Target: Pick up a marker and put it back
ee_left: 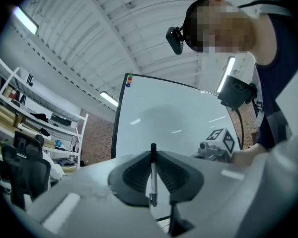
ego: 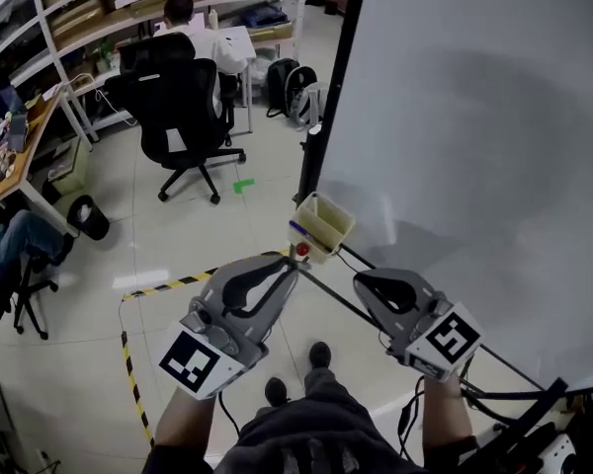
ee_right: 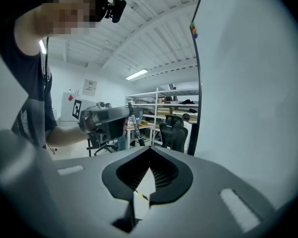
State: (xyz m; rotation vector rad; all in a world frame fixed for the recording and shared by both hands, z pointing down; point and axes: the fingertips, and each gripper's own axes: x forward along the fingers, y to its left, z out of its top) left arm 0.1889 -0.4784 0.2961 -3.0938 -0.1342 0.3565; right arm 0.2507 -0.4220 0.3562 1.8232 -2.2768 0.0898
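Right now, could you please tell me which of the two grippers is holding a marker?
The left gripper: a thin marker is clamped between its jaws, while the right gripper has its jaws shut on nothing.

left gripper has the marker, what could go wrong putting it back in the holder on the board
The marker is pinched along a thin line by the left gripper, so it could swivel or slip on contact. The holder is small and hangs at the whiteboard edge over open floor; a miss likely drops it. The right gripper, shut and empty, is close enough to bump.
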